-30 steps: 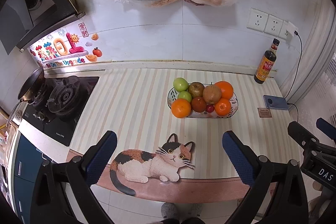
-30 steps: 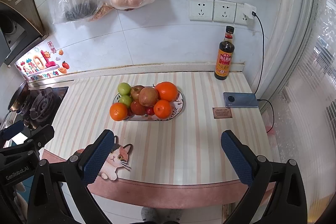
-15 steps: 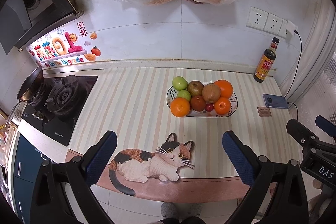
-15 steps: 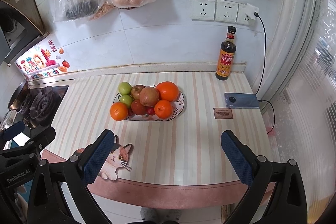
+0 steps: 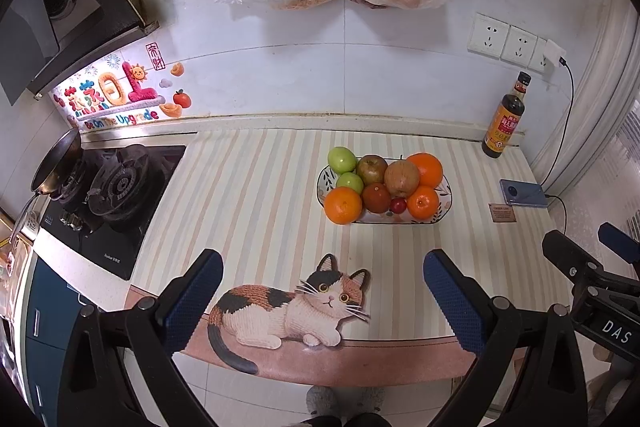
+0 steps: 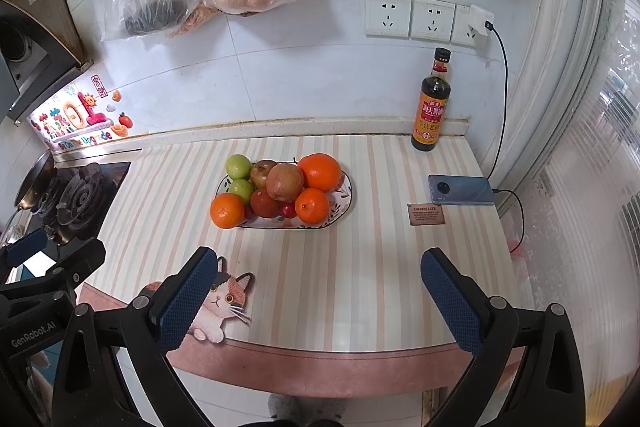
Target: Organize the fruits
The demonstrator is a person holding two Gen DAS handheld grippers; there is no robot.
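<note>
While both tongs hang wide, empty: plate of fruit dead ahead, long axis crosswise, probably nearer right tongs than left tongs.

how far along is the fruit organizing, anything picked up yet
Done: nothing visibly. All the fruit sits piled on the plate, including the front orange and the green apple.
In hand: nothing. The left gripper and right gripper are both open and empty, near the counter's front edge, well short of the plate.
Left: reaching in, picking and sorting every fruit.
</note>
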